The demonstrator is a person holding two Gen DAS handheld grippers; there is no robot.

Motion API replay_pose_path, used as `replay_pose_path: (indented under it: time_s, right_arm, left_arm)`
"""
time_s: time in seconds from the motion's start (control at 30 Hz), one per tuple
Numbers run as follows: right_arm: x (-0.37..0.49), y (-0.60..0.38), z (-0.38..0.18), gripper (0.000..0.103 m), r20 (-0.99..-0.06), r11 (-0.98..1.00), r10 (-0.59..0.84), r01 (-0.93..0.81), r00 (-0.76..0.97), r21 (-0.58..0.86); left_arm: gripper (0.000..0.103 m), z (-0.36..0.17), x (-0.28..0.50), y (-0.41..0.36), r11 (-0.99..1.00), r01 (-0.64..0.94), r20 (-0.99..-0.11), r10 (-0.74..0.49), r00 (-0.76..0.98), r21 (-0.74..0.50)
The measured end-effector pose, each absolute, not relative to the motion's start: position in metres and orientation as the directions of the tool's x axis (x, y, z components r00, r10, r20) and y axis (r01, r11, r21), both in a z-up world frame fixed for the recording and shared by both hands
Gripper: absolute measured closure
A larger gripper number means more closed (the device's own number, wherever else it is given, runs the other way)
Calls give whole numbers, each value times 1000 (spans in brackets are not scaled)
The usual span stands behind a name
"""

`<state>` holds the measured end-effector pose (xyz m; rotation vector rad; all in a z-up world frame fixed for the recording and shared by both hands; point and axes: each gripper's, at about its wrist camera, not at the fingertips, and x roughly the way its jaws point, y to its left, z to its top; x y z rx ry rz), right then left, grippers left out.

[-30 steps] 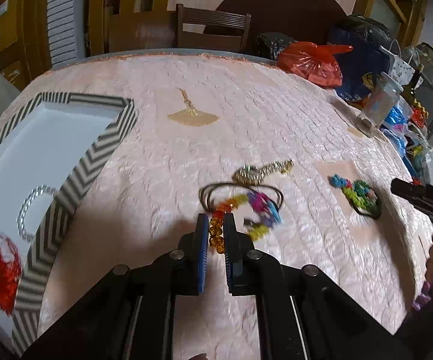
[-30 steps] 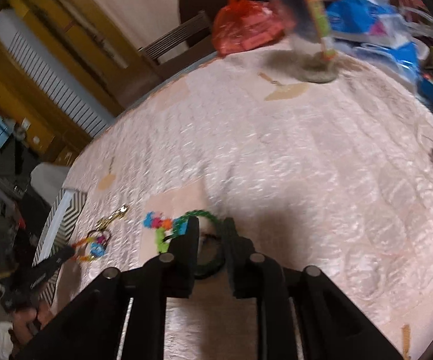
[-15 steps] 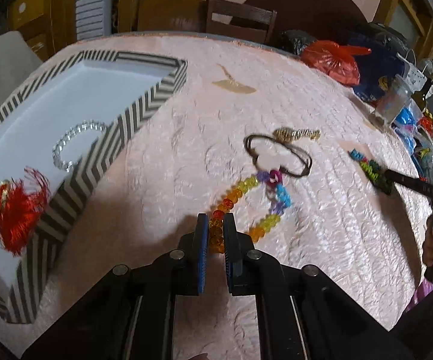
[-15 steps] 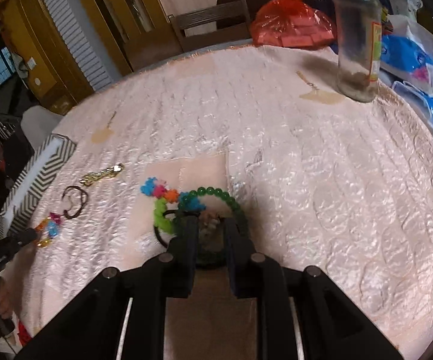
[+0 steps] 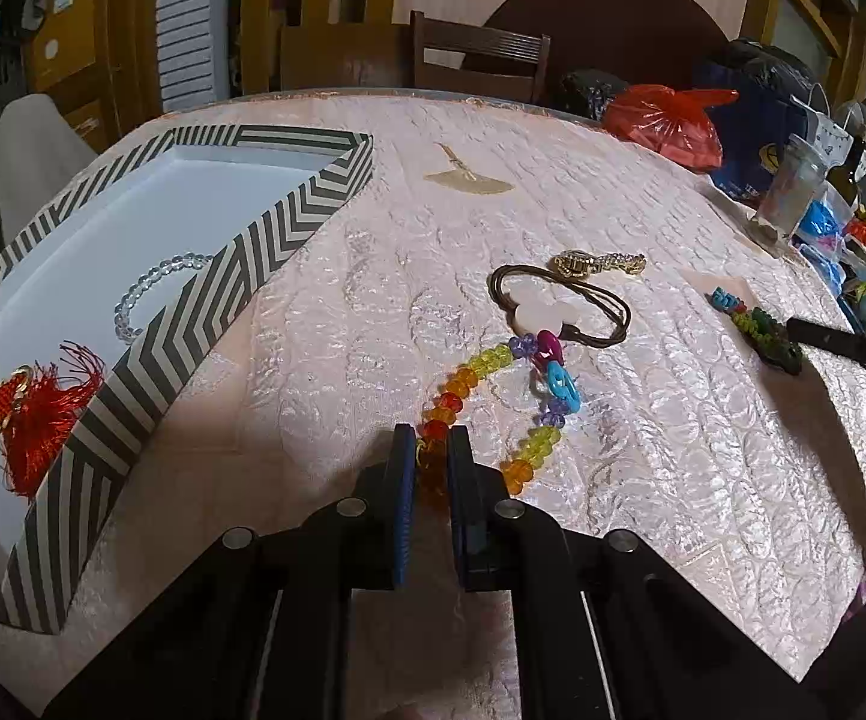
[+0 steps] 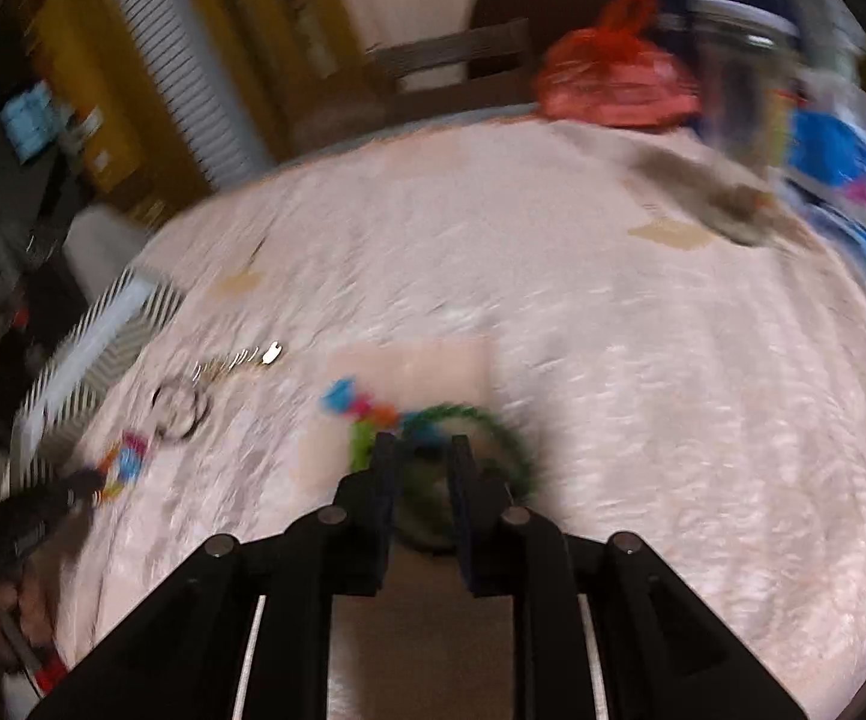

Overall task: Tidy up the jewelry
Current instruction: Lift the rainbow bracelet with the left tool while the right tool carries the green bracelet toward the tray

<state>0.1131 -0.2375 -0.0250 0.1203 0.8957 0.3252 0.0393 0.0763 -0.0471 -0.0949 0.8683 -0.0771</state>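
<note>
Left gripper (image 5: 433,450) pinching the rainbow bead bracelet (image 5: 496,402), now dragged across the surface toward the striped tray (image 5: 240,276) at 10 o'clock; right gripper (image 6: 423,456) clamps the green bracelet (image 6: 493,432), view blurred.

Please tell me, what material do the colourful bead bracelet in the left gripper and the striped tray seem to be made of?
The colourful translucent bead bracelet looks like faceted plastic or glass: its orange and yellow beads let light through and glint. Which of the two, I cannot tell. The grey-and-white chevron-striped tray looks like matte printed cardboard, with flat thin walls, sharp folded corners and no shine.
</note>
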Motion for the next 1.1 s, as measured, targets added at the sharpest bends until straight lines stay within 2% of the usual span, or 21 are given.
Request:
replay_pose_path:
  time_s: [0.1,0.27,0.47,0.53,0.63,0.9,1.1]
  right_arm:
    - [118,-222,-39,85,-776,944,318,-256,544,207]
    - [123,-220,-40,85,-773,948,310,-242,553,206]
    - [123,-205,-41,85,-780,955,245,-283,576,91]
    - [122,-201,-42,92,-784,953,232,-298,576,63]
    - [118,-200,-40,96,-782,955,217,-292,584,47]
    - [98,-208,-1,96,-699,942,310,-309,645,132]
    - [90,-223,25,96,-606,917,400,-290,687,275]
  left_arm:
    - [81,-47,40,75,994,30,-758,-100,645,-106]
    - [81,-47,41,76,994,30,-758,-98,645,-103]
    - [80,-48,40,79,990,28,-752,-125,648,-141]
    - [80,-48,40,82,986,24,-748,-142,648,-167]
    - [80,-49,40,88,977,14,-744,-170,646,-211]
    - [82,-44,41,86,977,14,-759,-176,627,-214]
    - [82,-16,32,83,977,36,-717,-178,674,-209]
